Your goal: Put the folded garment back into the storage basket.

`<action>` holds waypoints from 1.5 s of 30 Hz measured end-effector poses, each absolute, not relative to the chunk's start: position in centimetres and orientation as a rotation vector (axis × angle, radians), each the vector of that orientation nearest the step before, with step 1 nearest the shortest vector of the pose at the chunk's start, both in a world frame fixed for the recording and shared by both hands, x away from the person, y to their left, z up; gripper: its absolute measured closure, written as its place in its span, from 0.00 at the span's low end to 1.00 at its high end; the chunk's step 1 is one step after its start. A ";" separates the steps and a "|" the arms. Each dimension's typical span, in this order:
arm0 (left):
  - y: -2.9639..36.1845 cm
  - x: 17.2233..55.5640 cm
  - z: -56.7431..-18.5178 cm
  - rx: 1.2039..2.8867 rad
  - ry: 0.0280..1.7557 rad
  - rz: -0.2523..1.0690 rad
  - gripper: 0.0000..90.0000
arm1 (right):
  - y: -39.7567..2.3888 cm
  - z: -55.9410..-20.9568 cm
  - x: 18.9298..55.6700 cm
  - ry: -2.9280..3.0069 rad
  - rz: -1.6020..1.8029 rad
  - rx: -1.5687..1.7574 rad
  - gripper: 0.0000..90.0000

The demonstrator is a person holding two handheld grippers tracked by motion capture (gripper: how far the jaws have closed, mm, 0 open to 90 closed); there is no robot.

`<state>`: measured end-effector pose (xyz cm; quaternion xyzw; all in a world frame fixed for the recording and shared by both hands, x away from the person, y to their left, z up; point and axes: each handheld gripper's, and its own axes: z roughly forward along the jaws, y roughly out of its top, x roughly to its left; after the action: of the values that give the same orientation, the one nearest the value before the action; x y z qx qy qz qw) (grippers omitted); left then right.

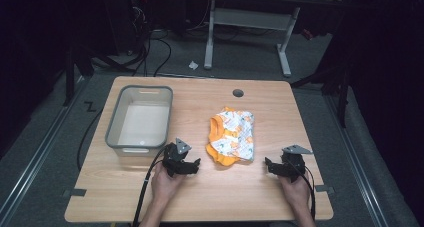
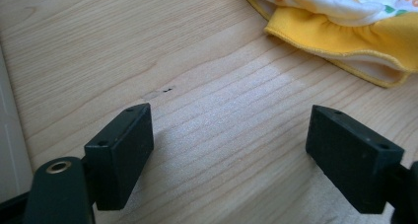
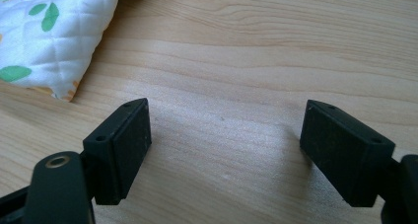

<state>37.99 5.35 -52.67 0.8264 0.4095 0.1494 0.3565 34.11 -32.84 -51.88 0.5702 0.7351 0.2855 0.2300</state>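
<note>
One grey plastic bin (image 1: 139, 120) stands on the wooden table (image 1: 200, 197), to the left of the folded garment (image 1: 233, 136). Its interior is pale and bare as far as the high view shows. A slotted handle is cut into its far rim and another into its near rim.

The folded garment, a single piece, lies near the middle of the table. It is white quilted cloth printed with orange and green motifs, edged with orange-yellow trim. It sits outside the bin, apart from it, with bare wood between them.

Two grippers are present. The left gripper (image 1: 183, 163) rests near the front left of the garment, just beside the near end of the bin. In the left gripper view its jaws stand wide apart over bare wood with nothing between them, and the garment's yellow ruffled edge (image 2: 345, 34) lies ahead, cut off by the top of the frame. The right gripper (image 1: 280, 167) rests to the front right of the garment, apart from it. In the right gripper view its jaws also stand wide with nothing held, and a quilted corner of the garment (image 3: 54, 31) shows at the upper left, cut off by the frame.

One round hole (image 1: 238, 93) is set in the table beyond the garment. The room behind the table is dark and hard to make out.
</note>
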 end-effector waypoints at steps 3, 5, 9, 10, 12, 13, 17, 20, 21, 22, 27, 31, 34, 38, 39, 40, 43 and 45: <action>5.4 38.0 -52.7 2.133 1.058 0.385 0.21 | -32.8 -51.9 34.1 2.024 0.784 1.569 0.22; 5.4 38.0 -52.7 2.133 1.058 0.385 0.21 | -32.8 -51.9 34.1 2.024 0.784 1.569 0.22; 5.3 38.0 -52.7 2.132 1.060 0.386 0.21 | -32.8 -51.9 34.1 2.023 0.785 1.569 0.22; 5.3 38.0 -52.7 2.132 1.060 0.385 0.21 | -32.8 -51.9 34.1 2.023 0.785 1.569 0.22; 5.3 38.0 -52.7 2.132 1.060 0.385 0.21 | -32.8 -51.9 34.1 2.024 0.784 1.569 0.22; 5.3 38.0 -52.7 2.132 1.060 0.385 0.21 | -32.8 -51.9 34.1 2.024 0.784 1.569 0.22; 5.1 37.9 -52.7 2.126 1.085 0.396 0.20 | -32.8 -51.9 34.1 2.024 0.783 1.569 0.22; 4.9 37.9 -52.7 2.124 1.097 0.399 0.18 | -32.8 -51.9 34.1 2.027 0.785 1.567 0.22; 4.8 38.0 -52.7 2.124 1.098 0.398 0.18 | -32.8 -51.9 34.1 2.027 0.785 1.567 0.22; 4.8 38.0 -52.7 2.125 1.097 0.398 0.17 | -32.8 -51.9 34.1 2.028 0.786 1.567 0.22; 4.8 37.9 -52.6 2.129 1.098 0.395 0.17 | -32.8 -51.9 34.1 2.028 0.786 1.567 0.22; 4.8 37.9 -52.6 2.127 1.107 0.388 0.18 | -32.8 -51.9 34.1 2.028 0.786 1.566 0.22; 4.9 37.9 -52.5 2.115 1.121 0.365 0.19 | -32.8 -51.9 34.1 2.028 0.786 1.566 0.22; 4.7 37.8 -52.3 2.111 1.109 0.365 0.19 | -32.8 -51.9 34.1 2.031 0.786 1.564 0.22; 4.7 37.7 -52.2 2.111 1.104 0.364 0.19 | -32.8 -51.9 34.1 2.031 0.786 1.564 0.22; 4.7 37.6 -52.1 2.111 1.101 0.366 0.19 | -32.8 -51.8 34.1 2.031 0.787 1.565 0.22; 4.6 37.6 -51.8 2.098 1.101 0.361 0.19 | -32.9 -51.9 34.0 2.035 0.785 1.558 0.22; 4.6 37.5 -51.7 2.095 1.103 0.359 0.19 | -32.8 -51.9 34.0 2.033 0.786 1.563 0.22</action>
<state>37.55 4.63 -51.66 0.8146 0.4289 0.1395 0.3647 33.99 -32.83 -51.85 0.5674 0.7381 0.2853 0.2277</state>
